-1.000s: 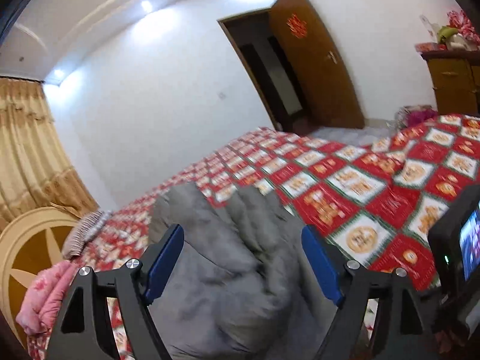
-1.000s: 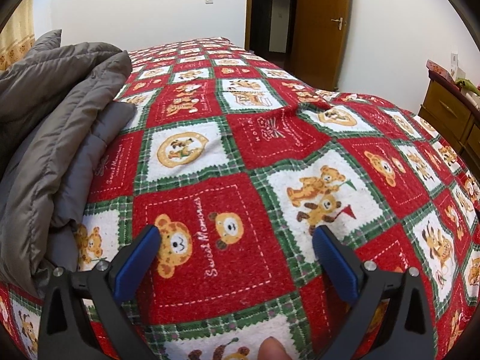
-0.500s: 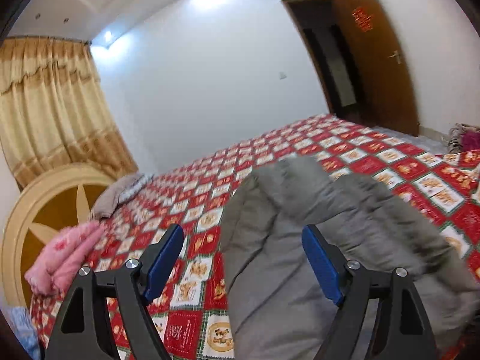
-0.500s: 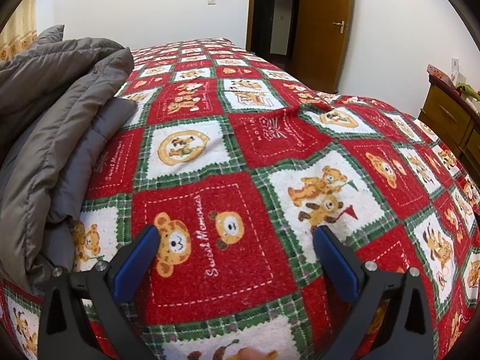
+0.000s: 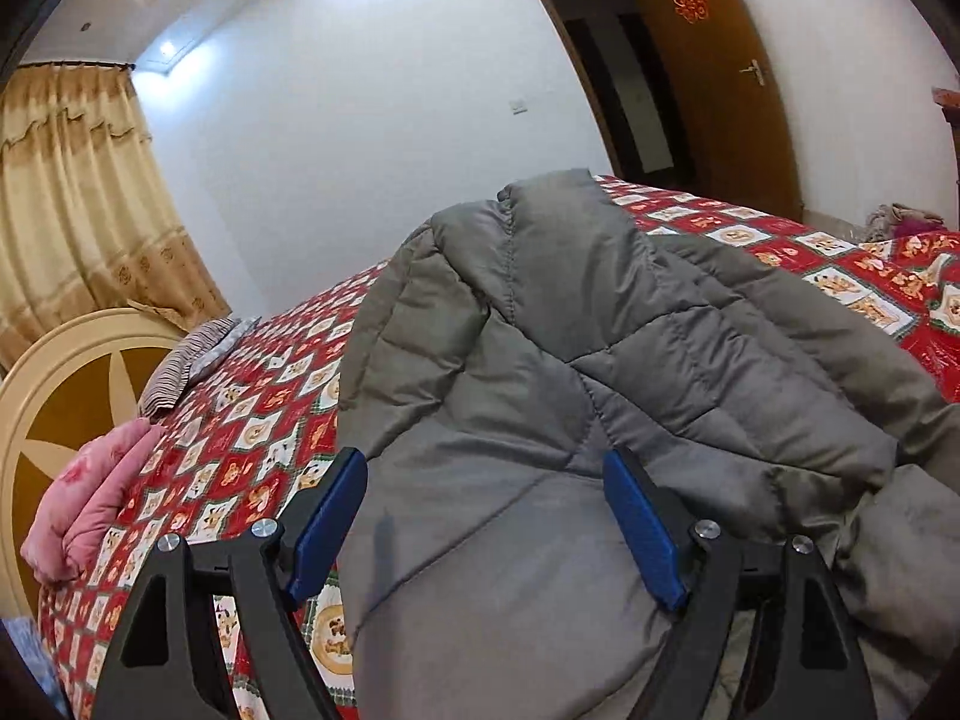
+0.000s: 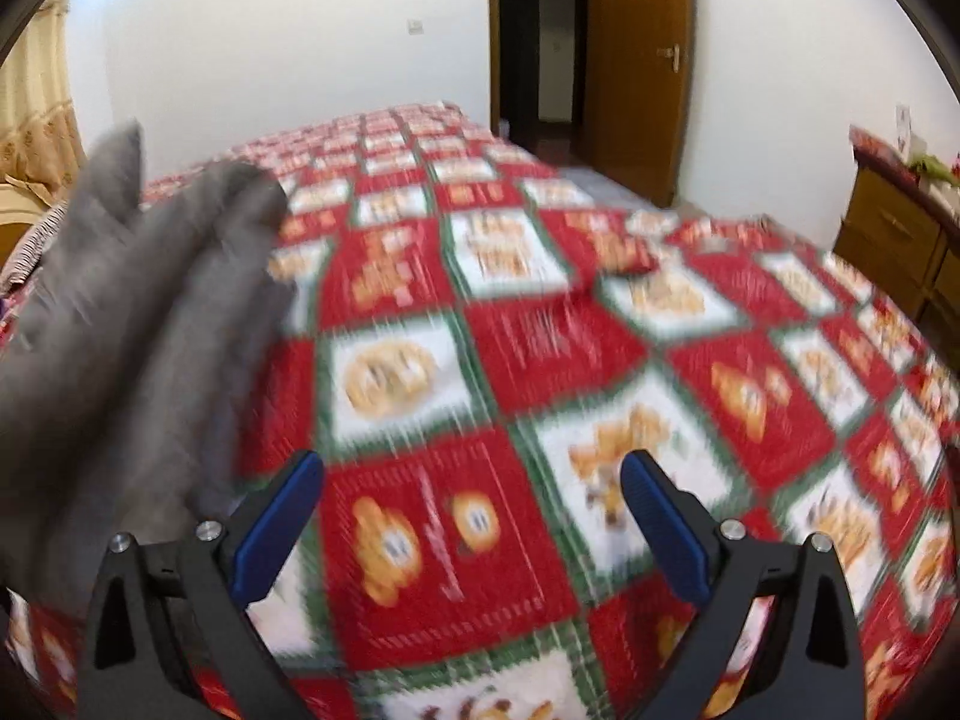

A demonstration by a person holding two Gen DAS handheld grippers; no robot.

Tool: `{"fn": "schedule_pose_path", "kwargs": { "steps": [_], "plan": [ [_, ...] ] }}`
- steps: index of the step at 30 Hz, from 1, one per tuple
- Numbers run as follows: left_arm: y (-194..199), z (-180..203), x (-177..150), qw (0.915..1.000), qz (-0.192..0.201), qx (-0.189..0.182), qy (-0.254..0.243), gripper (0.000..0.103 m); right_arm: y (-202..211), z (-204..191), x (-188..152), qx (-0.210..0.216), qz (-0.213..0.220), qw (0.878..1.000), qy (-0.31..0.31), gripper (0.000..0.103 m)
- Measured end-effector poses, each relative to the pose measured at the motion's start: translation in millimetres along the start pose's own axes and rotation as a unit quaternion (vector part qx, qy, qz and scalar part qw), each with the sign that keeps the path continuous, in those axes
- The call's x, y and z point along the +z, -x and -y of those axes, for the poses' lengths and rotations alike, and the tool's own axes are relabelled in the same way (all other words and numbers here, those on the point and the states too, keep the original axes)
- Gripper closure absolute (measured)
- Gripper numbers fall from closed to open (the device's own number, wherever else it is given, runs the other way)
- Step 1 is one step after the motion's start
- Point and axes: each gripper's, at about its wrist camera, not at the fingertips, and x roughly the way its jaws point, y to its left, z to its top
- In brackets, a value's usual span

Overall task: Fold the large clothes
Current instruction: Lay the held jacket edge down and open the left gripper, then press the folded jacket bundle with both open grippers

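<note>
The bed [image 5: 258, 420] took up most of the room, spread with a red, white and green checked bedspread [image 6: 510, 324] printed with little bears. Its round cream headboard [image 5: 42, 384] sat at about nine o'clock in the left wrist view, with a tan curtain [image 5: 78, 204] above it towards ten o'clock.

Next in size was the grey quilted coat [image 5: 600, 360], the garment to be folded. It lay heaped on the bedspread, filling the middle and the four o'clock side of the left wrist view, with one padded fold lapped across another. In the right wrist view the same coat [image 6: 120, 324] showed at nine o'clock, blurred, bunched along the left of the bed.

A brown door [image 5: 720, 72] stood open at one o'clock, and a wooden dresser [image 6: 900, 240] stood by the wall at three o'clock in the right wrist view. A pink bundle [image 5: 90, 510] lay by the headboard at eight o'clock, a striped pillow [image 5: 186, 360] just beyond it.

The left gripper [image 5: 486, 516] hung over the coat with its blue pads wide apart and nothing pinched between them. The right gripper [image 6: 471, 528] was spread wide too, over bare bedspread beside the coat, gripping nothing.
</note>
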Motion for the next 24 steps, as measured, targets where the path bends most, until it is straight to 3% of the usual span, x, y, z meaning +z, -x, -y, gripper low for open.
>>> {"fn": "schedule_pose_path", "kwargs": {
  "steps": [5,11,16,19,24],
  "plan": [
    [16,-27,16,0.9997,0.011,-0.01,0.018,0.021,11,-44,52,0.029,0.034,0.998,0.035,0.002],
    [11,-73,26,0.9982,0.02,0.023,0.051,0.011,15,-104,82,0.064,0.044,0.995,0.061,0.002],
    [-21,-97,21,0.996,-0.015,0.051,0.072,0.011,-2,-142,99,0.065,0.015,0.995,0.076,0.003],
    [-35,-99,15,0.9958,-0.029,0.048,0.072,0.011,-7,-155,101,0.062,-0.026,0.992,0.103,0.011],
    [-50,-84,4,0.9958,-0.043,0.031,0.074,0.011,16,-159,117,0.053,-0.014,0.992,0.112,0.009]
  ]
}}
